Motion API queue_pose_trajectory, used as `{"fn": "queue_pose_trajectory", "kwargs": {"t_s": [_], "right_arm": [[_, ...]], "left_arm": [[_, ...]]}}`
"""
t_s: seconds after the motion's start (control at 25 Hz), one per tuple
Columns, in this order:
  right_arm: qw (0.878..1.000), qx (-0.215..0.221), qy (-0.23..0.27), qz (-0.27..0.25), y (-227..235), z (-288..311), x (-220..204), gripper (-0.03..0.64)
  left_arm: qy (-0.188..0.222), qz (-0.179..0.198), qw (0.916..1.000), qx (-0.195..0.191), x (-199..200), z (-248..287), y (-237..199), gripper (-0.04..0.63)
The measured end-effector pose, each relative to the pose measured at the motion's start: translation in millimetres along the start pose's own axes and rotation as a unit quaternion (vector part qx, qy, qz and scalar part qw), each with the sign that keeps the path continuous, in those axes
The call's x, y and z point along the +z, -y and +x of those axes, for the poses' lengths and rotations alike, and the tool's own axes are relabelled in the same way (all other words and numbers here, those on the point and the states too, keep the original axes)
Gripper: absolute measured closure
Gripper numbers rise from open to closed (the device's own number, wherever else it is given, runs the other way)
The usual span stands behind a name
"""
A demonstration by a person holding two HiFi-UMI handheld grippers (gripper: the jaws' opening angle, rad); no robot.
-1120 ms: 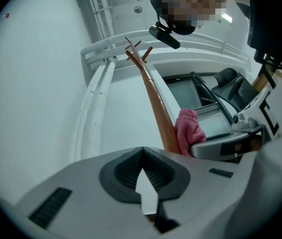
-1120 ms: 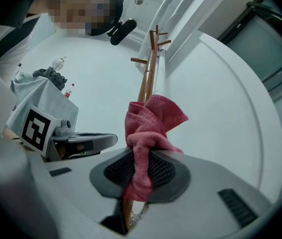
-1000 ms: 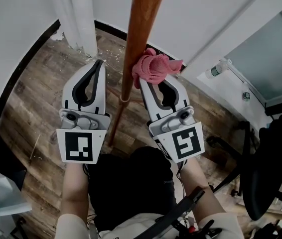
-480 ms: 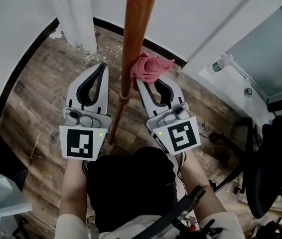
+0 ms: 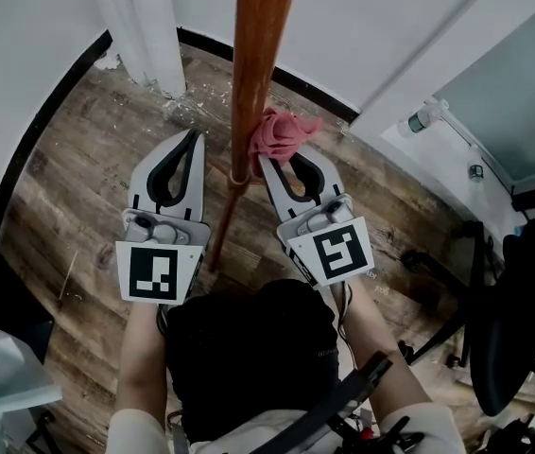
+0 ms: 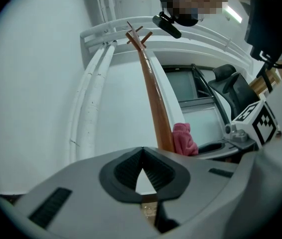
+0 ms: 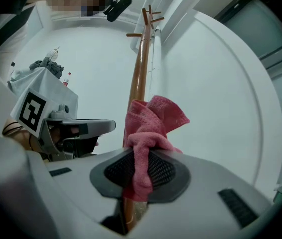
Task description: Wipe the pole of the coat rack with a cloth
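Right hand-held gripper [image 7: 138, 158] is clamped on the pink cloth [image 7: 150, 117], with the bunched end sticking out past the tips. In the head view that bunch sits against the right side of the coat rack pole [image 5: 253, 55], low down and near the ring on the shaft. It looks like contact, though only one side of the cloth meets the wood.

Left hand-held gripper [image 6: 141, 151] has its jaws together with nothing between them. It's just beside the pole on the left, and I can't see it touching.

The pole stands on the wood floor [image 5: 78, 187] close to the white wall [image 5: 362, 26].

Step in hand: wiping the shaft. To do it well:
- Press the loose bunch onto the wood, not the jaw tips, so plastic doesn't scrape the finish.
- Run along the pole's length in long strokes.
- Swing the wrist around to reach the back and left faces, since one side alone won't cover it.
- Grip the cloth firmly, because drag on the wood could pull it out.
- The rack may rock under side pressure, I think, so bracing with the left jaws would help.
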State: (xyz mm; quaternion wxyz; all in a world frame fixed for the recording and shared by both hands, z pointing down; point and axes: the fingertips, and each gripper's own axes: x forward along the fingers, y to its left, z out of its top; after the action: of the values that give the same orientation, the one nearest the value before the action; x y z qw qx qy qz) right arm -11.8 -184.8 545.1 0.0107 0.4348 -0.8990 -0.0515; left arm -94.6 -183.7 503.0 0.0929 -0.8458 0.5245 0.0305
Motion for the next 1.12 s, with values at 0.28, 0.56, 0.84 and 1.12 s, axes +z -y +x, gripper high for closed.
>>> {"fn": "queue_pose_trajectory", "kwargs": {"t_s": [0.28, 0.56, 0.84, 1.12], "right_arm": [[1.000, 0.005, -0.029, 0.007, -3.4, 1.5, -25.4, 0.543], [0.998, 0.012, -0.068, 0.009, -6.7, 1.4, -52.2, 0.543], [0.995, 0.017, -0.099, 0.015, -9.8, 2.4, -80.9, 0.543], [0.992, 0.019, -0.121, 0.021, -11.5, 2.9, -101.1, 0.543]], "left_arm": [[-0.013, -0.007, 0.9999, -0.004, -13.9, -3.0, 1.6, 0.581], [-0.023, -0.008, 0.9997, 0.000, -22.0, -5.3, -0.6, 0.581], [-0.026, -0.013, 0.9996, 0.000, -27.0, -5.6, -0.4, 0.581], [-0.034, -0.016, 0.9993, -0.002, -33.9, -7.5, 1.3, 0.581]]}}
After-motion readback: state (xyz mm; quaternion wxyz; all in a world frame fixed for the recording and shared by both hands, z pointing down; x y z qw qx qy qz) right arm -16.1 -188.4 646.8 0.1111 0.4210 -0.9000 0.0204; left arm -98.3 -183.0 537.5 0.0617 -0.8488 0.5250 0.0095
